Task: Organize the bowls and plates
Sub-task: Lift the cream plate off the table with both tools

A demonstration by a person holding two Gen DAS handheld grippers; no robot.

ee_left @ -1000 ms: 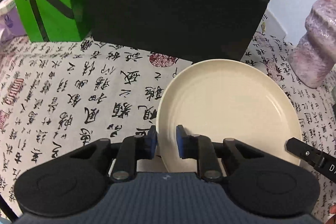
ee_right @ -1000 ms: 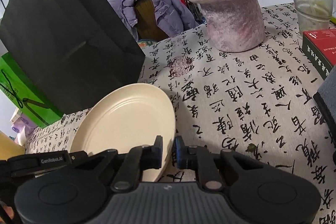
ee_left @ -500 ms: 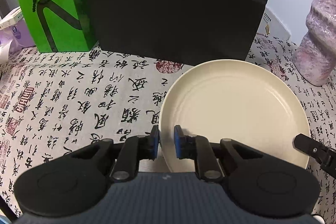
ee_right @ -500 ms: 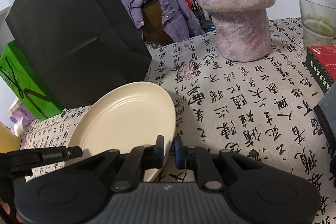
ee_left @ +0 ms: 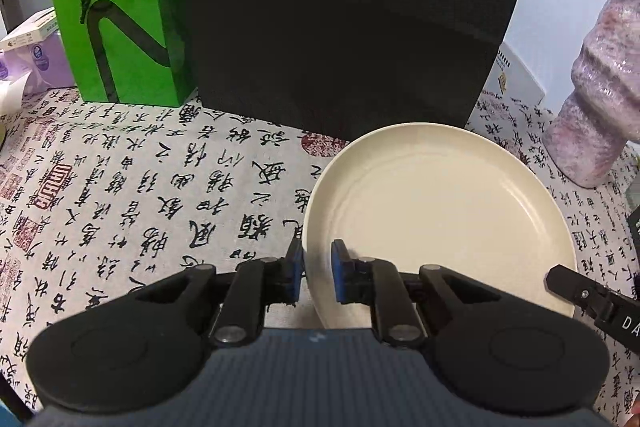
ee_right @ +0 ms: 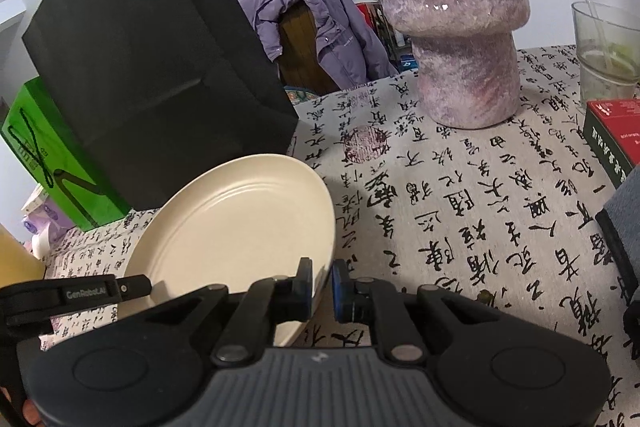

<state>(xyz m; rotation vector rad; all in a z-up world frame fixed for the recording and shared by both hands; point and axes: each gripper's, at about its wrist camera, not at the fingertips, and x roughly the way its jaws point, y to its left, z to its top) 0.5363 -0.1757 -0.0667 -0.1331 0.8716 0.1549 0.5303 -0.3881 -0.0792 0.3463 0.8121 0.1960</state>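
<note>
A cream plate (ee_left: 436, 211) is held between both grippers above the calligraphy-print tablecloth (ee_left: 140, 187). My left gripper (ee_left: 316, 267) is shut on the plate's left rim, which runs between its blue pads. My right gripper (ee_right: 322, 287) is shut on the plate's right rim; the plate (ee_right: 240, 223) fills the lower left of the right wrist view. Each gripper's finger also shows at the edge of the other's view. No bowl is in view.
A large black paper bag (ee_left: 352, 15) stands just behind the plate, a green bag (ee_left: 116, 7) to its left. A mottled purple vase (ee_right: 452, 15) stands at the back right, with a glass (ee_right: 604, 55) and a red box (ee_right: 616, 131) further right.
Both grippers, still holding the plate, have drawn back and up a little from the black bag; more of the tablecloth and green bag shows now.
</note>
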